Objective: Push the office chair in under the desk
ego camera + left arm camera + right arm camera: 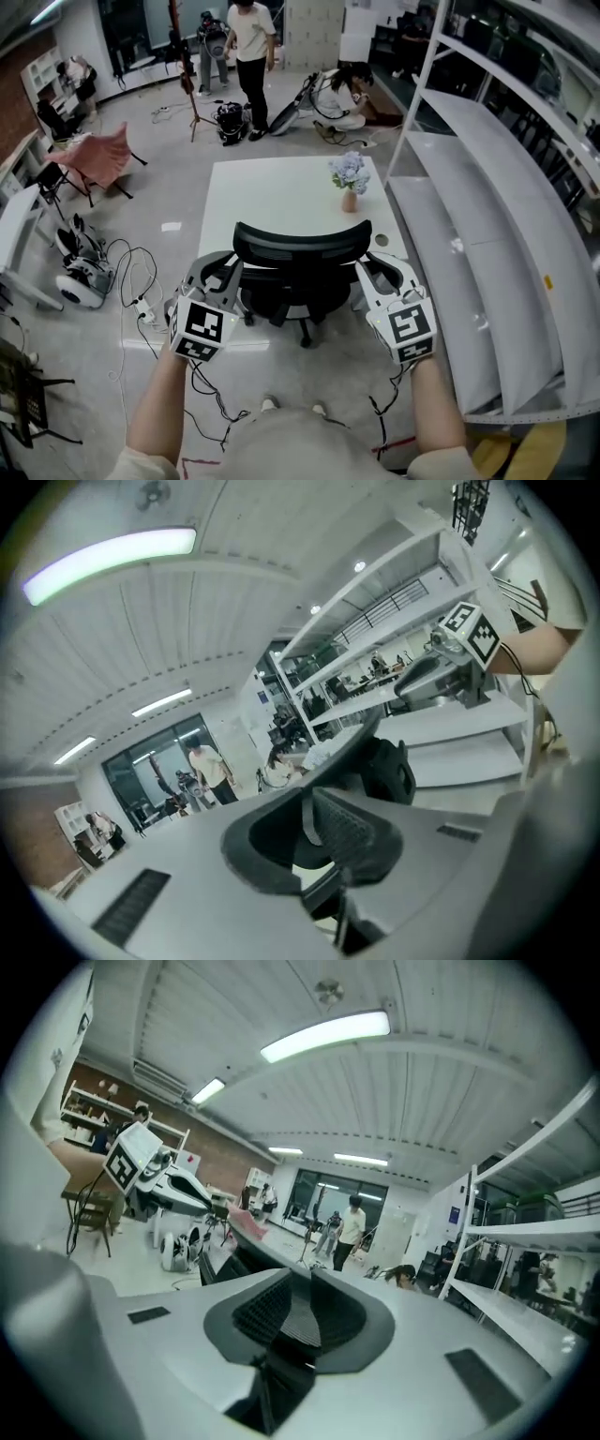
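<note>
A black office chair (298, 246) stands at the near edge of the white desk (272, 192), its backrest toward me and its seat and base on my side of the edge. My left gripper (228, 270) is at the backrest's left end and my right gripper (377, 265) at its right end. In the left gripper view the jaws (309, 827) are shut on the thin dark rim of the backrest (352, 747). The right gripper view shows the jaws (298, 1321) shut on the rim, with the backrest (234, 1241) running away to the left.
A small vase of pale flowers (349, 178) stands on the desk's right side. White shelving (487, 206) runs close along the right. Cables and a power strip (141, 291) lie on the floor at left, near a white device (80, 277). People (251, 47) are far behind.
</note>
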